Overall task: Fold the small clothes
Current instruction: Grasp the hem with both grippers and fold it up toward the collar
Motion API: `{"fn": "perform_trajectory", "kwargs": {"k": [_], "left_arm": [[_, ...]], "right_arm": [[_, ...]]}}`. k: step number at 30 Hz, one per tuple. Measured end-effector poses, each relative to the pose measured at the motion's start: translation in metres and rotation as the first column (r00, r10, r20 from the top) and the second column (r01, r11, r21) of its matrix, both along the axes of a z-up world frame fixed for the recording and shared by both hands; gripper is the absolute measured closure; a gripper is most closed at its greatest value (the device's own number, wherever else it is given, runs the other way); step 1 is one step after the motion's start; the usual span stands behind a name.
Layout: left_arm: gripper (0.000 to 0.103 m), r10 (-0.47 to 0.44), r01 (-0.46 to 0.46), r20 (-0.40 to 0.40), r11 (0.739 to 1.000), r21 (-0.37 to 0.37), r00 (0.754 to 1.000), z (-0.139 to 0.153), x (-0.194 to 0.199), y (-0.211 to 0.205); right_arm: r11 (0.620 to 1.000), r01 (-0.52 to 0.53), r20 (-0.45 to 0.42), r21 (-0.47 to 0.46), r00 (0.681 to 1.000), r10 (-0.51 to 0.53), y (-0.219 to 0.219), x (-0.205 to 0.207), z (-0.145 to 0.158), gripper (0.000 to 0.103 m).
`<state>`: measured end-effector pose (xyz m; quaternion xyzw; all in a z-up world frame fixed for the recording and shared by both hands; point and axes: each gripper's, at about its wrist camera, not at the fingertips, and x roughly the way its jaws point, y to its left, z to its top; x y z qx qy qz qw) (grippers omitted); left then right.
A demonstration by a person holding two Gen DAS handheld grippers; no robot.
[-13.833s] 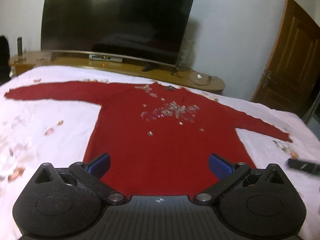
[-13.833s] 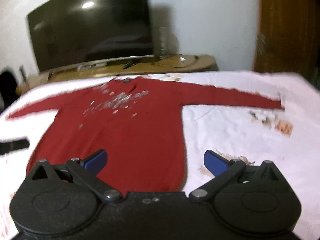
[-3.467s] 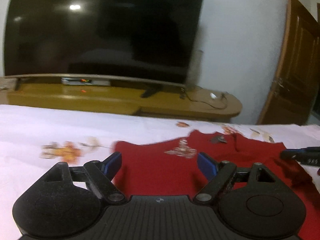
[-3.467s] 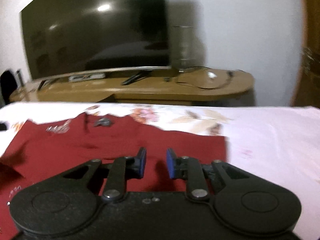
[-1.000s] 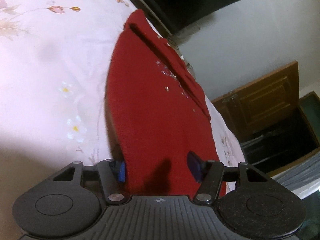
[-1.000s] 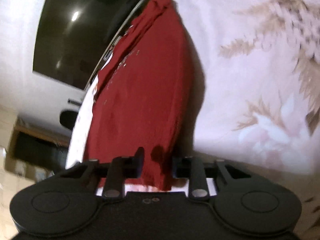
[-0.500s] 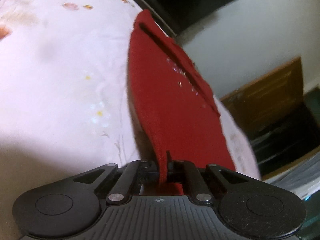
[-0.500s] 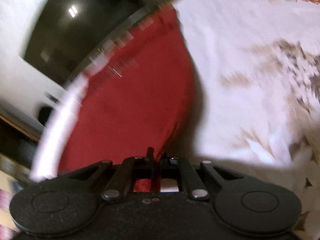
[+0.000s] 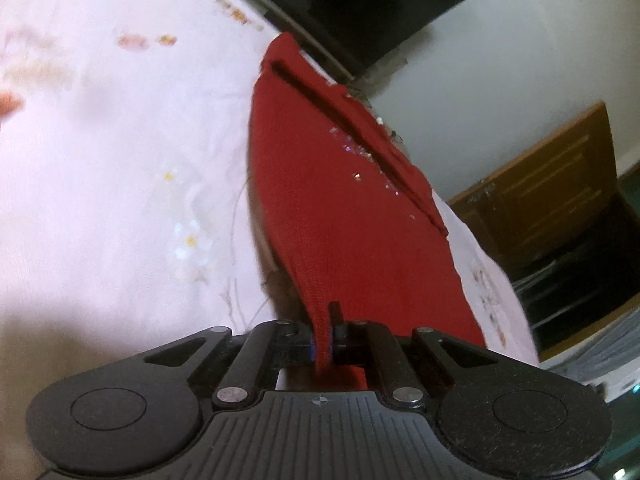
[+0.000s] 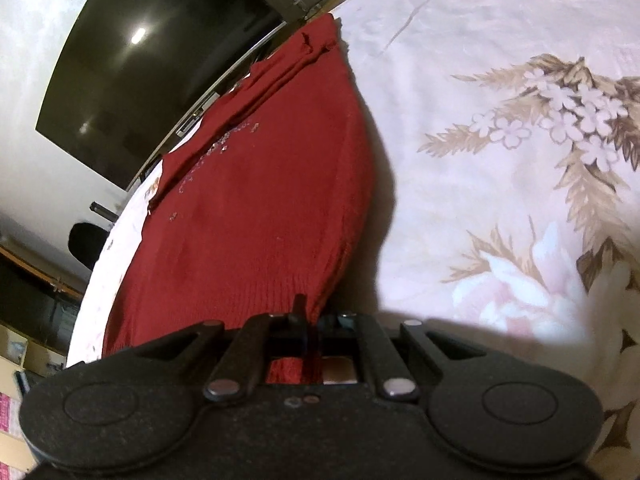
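Red knitted sweater point(image 9: 344, 216) on the floral bedsheet point(image 10: 500, 128): left gripper point(image 9: 325, 340) and right gripper point(image 10: 310, 330) each pinch a near hem corner; lift evenly, carry it far.

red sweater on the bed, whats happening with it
A person is folding the red sweater on a floral bedsheet, with hand-held tongs in each hand. The left tongs are shut on one corner of the hem and the right tongs are shut on the other. The sleeves already lie folded in over the body, which shows as a narrow panel. A dark TV stands beyond the bed.
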<state>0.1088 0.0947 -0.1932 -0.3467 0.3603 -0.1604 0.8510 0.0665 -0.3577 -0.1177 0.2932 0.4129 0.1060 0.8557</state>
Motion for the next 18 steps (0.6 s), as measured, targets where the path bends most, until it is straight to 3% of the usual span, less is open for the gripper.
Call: {"fn": "perform_trajectory", "kwargs": {"k": [2,5,18], "left_arm": [[0.098,-0.004,0.005,-0.019,0.998,0.06,1.0,0.001,0.0,0.0],[0.098,0.0,0.0,-0.01,0.999,0.046,1.0,-0.002,-0.002,0.003],[0.098,0.003,-0.005,0.024,0.995,0.101,1.0,0.002,-0.011,-0.001]], "right_arm": [[0.999,-0.032,0.025,-0.036,0.999,0.033,0.007,-0.001,0.009,0.098],[0.996,-0.048,-0.009,-0.077,0.999,0.047,0.009,0.005,0.004,0.098],[0.996,-0.037,-0.024,-0.08,0.999,0.035,0.012,0.009,0.005,0.099]]}}
